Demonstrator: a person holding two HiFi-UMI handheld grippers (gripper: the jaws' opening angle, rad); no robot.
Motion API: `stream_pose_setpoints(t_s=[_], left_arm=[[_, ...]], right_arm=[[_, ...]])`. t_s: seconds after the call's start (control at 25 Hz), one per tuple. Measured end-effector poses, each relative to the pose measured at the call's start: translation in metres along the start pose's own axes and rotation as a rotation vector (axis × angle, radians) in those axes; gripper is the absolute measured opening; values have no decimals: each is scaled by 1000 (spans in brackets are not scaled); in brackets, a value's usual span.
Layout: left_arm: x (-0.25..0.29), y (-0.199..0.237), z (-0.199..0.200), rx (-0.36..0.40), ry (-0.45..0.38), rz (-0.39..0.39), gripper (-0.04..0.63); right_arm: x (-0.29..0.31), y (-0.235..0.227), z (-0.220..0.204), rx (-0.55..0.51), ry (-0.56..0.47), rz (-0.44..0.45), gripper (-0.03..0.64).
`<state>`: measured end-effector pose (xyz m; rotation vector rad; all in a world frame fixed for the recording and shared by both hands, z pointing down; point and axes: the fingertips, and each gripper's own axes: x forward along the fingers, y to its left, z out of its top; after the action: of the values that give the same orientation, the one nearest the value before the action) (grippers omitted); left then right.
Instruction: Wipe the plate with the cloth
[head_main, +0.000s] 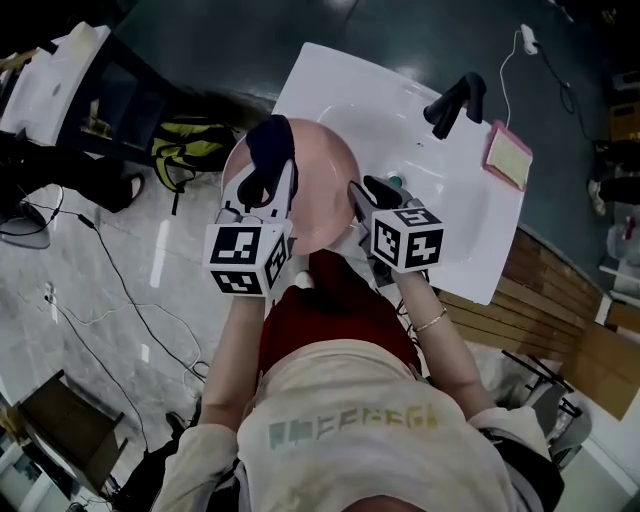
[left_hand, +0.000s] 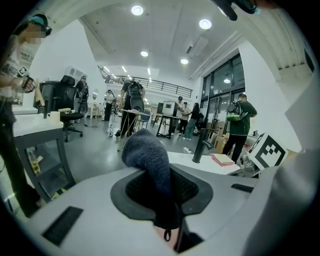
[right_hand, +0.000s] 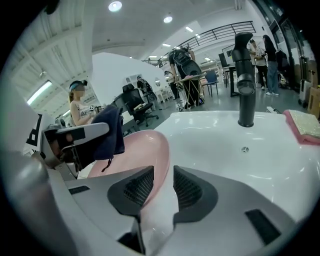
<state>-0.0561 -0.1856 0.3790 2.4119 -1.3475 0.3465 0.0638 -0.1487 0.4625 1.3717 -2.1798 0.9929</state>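
Head view shows the right gripper (head_main: 362, 198) pinching the glossy pink plate (head_main: 325, 170) by its rim, while the left gripper (head_main: 266, 186) clamps a dark fuzzy cloth (head_main: 270, 145) over it.

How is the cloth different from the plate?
The cloth is dark blue and fuzzy; the plate is pink and smooth. The cloth flops over, soft; the plate keeps its round, stiff shape. The cloth sits in the left gripper, the plate's rim in the right gripper. Both are pinched between jaws.
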Motion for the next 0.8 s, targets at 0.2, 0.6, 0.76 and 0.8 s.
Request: stream_pose_setpoints(t_s=[0.2, 0.6, 0.76, 0.8], left_arm=[[18, -1, -1, -10, 20, -12, 80], [39, -2, -10, -23, 74, -30, 80], [45, -4, -11, -19, 103, -44, 80], [48, -6, -11, -16, 114, -49, 80]], right_arm=[[10, -5, -4, 31, 43, 24, 112], [21, -9, -1, 63, 62, 41, 97], [23, -13, 2, 57, 58, 10, 80], [23, -14, 3, 57, 57, 4, 77]])
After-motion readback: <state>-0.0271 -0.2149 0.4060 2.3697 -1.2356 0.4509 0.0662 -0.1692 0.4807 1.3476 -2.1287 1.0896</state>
